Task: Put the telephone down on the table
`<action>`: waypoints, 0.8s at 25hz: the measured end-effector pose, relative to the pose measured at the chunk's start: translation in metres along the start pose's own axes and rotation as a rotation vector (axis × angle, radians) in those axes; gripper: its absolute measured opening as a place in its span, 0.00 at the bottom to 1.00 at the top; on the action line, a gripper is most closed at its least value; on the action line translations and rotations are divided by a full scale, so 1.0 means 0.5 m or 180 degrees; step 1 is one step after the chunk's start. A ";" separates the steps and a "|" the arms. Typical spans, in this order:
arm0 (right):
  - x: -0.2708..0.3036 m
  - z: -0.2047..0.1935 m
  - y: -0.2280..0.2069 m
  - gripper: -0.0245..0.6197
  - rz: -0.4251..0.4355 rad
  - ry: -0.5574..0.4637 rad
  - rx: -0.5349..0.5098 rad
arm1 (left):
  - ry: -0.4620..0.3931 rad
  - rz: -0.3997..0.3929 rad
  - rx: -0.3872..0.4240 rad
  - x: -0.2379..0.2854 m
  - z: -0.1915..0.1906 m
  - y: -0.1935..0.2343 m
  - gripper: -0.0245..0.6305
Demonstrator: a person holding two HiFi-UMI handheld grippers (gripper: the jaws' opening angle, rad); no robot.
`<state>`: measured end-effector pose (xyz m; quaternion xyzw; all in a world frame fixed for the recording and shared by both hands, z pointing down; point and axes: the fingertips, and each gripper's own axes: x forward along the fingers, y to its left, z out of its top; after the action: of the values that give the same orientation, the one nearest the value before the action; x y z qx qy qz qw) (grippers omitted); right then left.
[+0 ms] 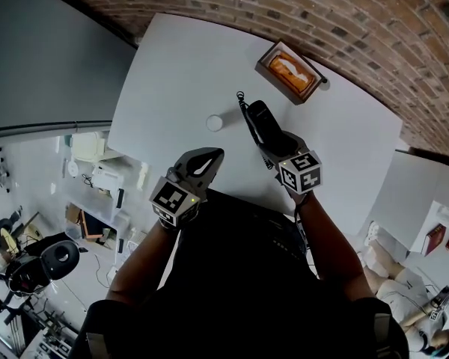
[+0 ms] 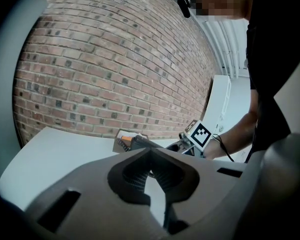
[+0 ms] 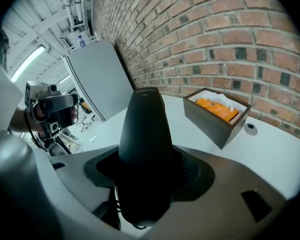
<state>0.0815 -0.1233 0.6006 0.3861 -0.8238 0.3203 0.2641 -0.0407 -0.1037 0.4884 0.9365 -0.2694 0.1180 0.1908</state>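
Right gripper (image 1: 278,149) is clamped on the black telephone handset (image 3: 144,129). Its jaws are spread only as wide as the handset's body and press on both sides of it. The handset's rounded end juts out past the jaws towards the red brick wall (image 3: 225,44). From the head view the handset sits over the middle of the white table (image 1: 172,66), with a short curl of black cord (image 1: 242,100) trailing off its far end. Whether that far end touches the tabletop or hangs just above it is hard to call from here.

Over to the left gripper (image 1: 208,160). Its jaws are pressed together at the tips with nothing between them, and it sits near the table's front edge, just beside the right one. The left gripper view looks across at the right gripper's black-and-white marker cube (image 2: 201,133) and the person's hand behind it.

Beyond the handset, close to the wall, sits a dark open wooden box (image 3: 217,115) with something orange inside. A small grey disc (image 3: 250,129) lies on the table just beside it, on the wall side. A small white round object (image 1: 215,123) rests on the tabletop to the left of the handset, apart from both grippers.
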 end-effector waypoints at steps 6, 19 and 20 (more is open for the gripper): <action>0.058 -0.056 -0.024 0.46 -0.0072 0.0209 -0.0025 | 0.0018 0.0009 -0.0040 -0.005 -0.011 0.000 0.05; 0.143 -0.111 -0.051 0.46 -0.0160 0.0393 -0.0008 | -0.0008 -0.0007 -0.0094 -0.010 -0.022 -0.005 0.05; 0.146 -0.114 -0.054 0.46 -0.0166 0.0411 -0.0014 | -0.0009 -0.0002 -0.0102 -0.009 -0.022 -0.004 0.05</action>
<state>0.0728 -0.1290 0.6964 0.3854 -0.7954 0.3358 0.3257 -0.0447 -0.0955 0.4961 0.9336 -0.2713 0.1123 0.2054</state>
